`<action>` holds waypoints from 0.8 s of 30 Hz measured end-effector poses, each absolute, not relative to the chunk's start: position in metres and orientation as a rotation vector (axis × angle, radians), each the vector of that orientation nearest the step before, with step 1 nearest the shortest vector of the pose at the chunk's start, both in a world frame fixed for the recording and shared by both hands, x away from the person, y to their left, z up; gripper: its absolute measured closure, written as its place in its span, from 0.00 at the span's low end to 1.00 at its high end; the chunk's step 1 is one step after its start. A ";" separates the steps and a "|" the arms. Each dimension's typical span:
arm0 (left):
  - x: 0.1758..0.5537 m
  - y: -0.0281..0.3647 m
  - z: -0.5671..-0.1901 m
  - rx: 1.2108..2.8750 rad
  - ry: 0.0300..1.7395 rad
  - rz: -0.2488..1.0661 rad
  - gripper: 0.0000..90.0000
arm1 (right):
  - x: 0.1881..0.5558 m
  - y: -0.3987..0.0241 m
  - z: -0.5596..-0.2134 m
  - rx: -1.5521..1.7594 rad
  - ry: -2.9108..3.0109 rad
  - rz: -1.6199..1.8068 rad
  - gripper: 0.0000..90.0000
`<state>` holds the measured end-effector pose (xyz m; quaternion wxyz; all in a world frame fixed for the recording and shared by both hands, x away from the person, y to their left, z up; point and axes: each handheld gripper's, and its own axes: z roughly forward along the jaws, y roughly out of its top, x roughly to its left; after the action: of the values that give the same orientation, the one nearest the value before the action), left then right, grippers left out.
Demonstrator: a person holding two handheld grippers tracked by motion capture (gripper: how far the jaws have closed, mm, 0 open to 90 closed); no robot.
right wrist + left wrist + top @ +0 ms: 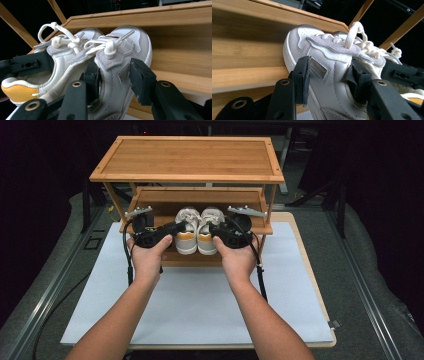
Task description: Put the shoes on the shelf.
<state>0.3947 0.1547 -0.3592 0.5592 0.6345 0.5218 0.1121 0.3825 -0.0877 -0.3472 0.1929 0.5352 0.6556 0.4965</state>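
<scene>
While both grippers clamp the pair of small sneakers side by side, the shoes sit at the front edge of the lower shelf (165, 196) of a bamboo shoe rack (187, 157), toes pointing away from the person. The left gripper (176, 226) has its jaws roughly two-thirds open and pressed against the sides of the left sneaker (329, 75): one pad lies on the outer side panel and the other on the inner side, below the laces. The right gripper (210, 228) holds the right sneaker (120, 60) the same way, with one pad between the two shoes and the other on the outer wall.

Judging by their look, the sneakers are light, with soft leather-like uppers that give under the pads, while the rubber soles stay stiff. A grip across the midfoot, where each gripper now sits, seems sound, since the sides there are fairly flat; the smooth upper could still slip if the squeeze were weak. The loose laces (75, 42) are floppy and might snag on a jaw or the rack's frame. The yellow heel tabs (185, 236) face the person, nearest the hands.

As a container, the rack carries nothing on its top shelf, and the lower shelf holds just these two shoes. It stands on a white sheet (200, 300) covering the bench (320, 285).
</scene>
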 end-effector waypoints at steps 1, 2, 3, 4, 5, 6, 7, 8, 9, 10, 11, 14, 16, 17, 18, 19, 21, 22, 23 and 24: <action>0.397 0.155 -0.359 1.490 1.233 0.263 0.63 | 0.384 -0.088 -0.347 1.501 1.839 1.395 0.67; 0.399 0.155 -0.359 1.490 1.234 0.266 0.63 | 0.387 -0.088 -0.347 1.505 1.838 1.399 0.67; 0.400 0.155 -0.359 1.494 1.236 0.268 0.63 | 0.388 -0.088 -0.347 1.511 1.847 1.393 0.67; 0.401 0.154 -0.359 1.494 1.239 0.267 0.63 | 0.391 -0.088 -0.347 1.506 1.841 1.401 0.67; 0.401 0.154 -0.359 1.494 1.239 0.267 0.63 | 0.391 -0.088 -0.347 1.506 1.841 1.401 0.67; 0.404 0.155 -0.359 1.490 1.237 0.263 0.63 | 0.394 -0.088 -0.348 1.508 1.843 1.401 0.67; 0.405 0.155 -0.359 1.489 1.240 0.264 0.63 | 0.395 -0.088 -0.347 1.516 1.845 1.401 0.67; 0.405 0.155 -0.359 1.489 1.240 0.264 0.63 | 0.395 -0.088 -0.347 1.516 1.845 1.401 0.67; 0.406 0.155 -0.359 1.487 1.241 0.261 0.63 | 0.396 -0.088 -0.348 1.509 1.844 1.404 0.67; 0.409 0.155 -0.359 1.490 1.243 0.266 0.63 | 0.399 -0.087 -0.347 1.510 1.845 1.399 0.67; 0.409 0.155 -0.359 1.490 1.243 0.266 0.63 | 0.399 -0.087 -0.347 1.510 1.845 1.399 0.67; 0.412 0.156 -0.359 1.494 1.250 0.263 0.63 | 0.403 -0.087 -0.347 1.512 1.852 1.394 0.67; 0.415 0.156 -0.359 1.502 1.258 0.262 0.63 | 0.407 -0.086 -0.348 1.522 1.859 1.392 0.67; 0.415 0.156 -0.359 1.502 1.258 0.262 0.63 | 0.407 -0.086 -0.348 1.522 1.859 1.392 0.67; 0.417 0.156 -0.360 1.492 1.268 0.260 0.63 | 0.410 -0.086 -0.349 1.527 1.865 1.393 0.67; 0.418 0.156 -0.361 1.493 1.270 0.261 0.63 | 0.411 -0.086 -0.350 1.531 1.856 1.400 0.67; 0.420 0.156 -0.361 1.495 1.275 0.260 0.63 | 0.412 -0.086 -0.351 1.532 1.850 1.404 0.67; 0.423 0.157 -0.361 1.488 1.275 0.251 0.63 | 0.415 -0.086 -0.351 1.545 1.859 1.400 0.67; 0.423 0.157 -0.361 1.488 1.275 0.251 0.63 | 0.416 -0.086 -0.351 1.548 1.851 1.397 0.67; 0.424 0.157 -0.361 1.493 1.271 0.246 0.63 | 0.416 -0.086 -0.351 1.548 1.851 1.397 0.67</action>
<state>0.4242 0.1572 -0.3614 0.5503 0.6308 0.5371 0.1040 0.4158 -0.0861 -0.3513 0.1758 0.5465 0.6537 0.4931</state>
